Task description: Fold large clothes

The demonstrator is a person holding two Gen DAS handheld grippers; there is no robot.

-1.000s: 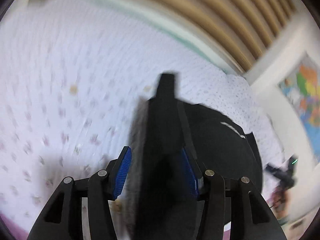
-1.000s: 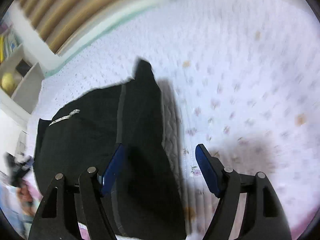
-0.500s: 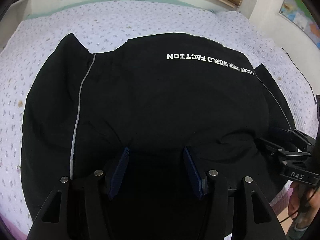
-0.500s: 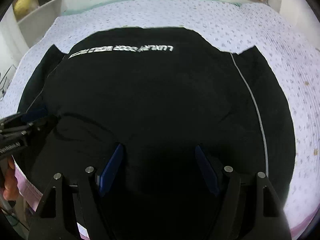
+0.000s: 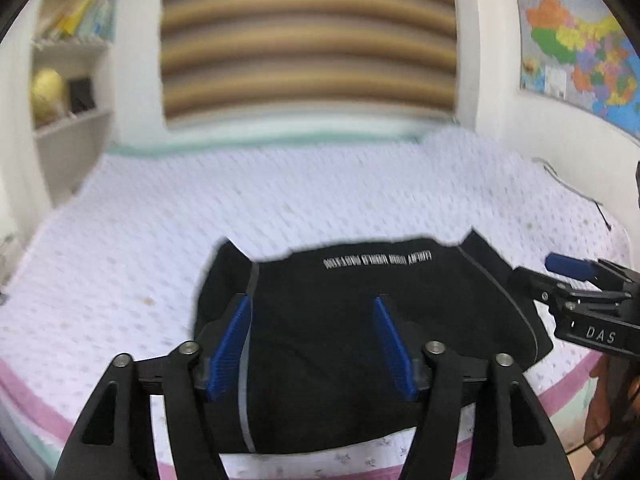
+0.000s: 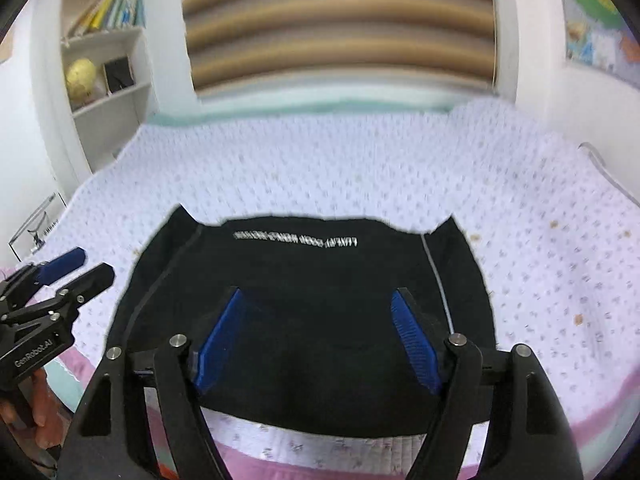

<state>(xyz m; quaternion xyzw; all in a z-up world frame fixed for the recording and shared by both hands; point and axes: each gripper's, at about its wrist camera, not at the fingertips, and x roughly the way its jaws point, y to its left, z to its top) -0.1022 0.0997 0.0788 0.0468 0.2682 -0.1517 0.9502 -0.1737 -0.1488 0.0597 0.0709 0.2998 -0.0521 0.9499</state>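
Now we see the black garment (image 5: 360,320) lying folded on the bed (image 5: 320,208), near its front edge, with a line of white letters across the far part and a thin grey stripe down each side. Our left gripper (image 5: 312,340) is above it, and the jaws are opening; nothing is between the blue pads (image 5: 230,344). Our right gripper (image 6: 316,340) is also above the cloth, with jaws wide apart and holding nothing. Behind the bed we see a striped headboard (image 5: 308,40), a white shelf (image 6: 108,40) with books and a golden ball (image 6: 80,76), and a coloured map (image 5: 580,52) on the wall.
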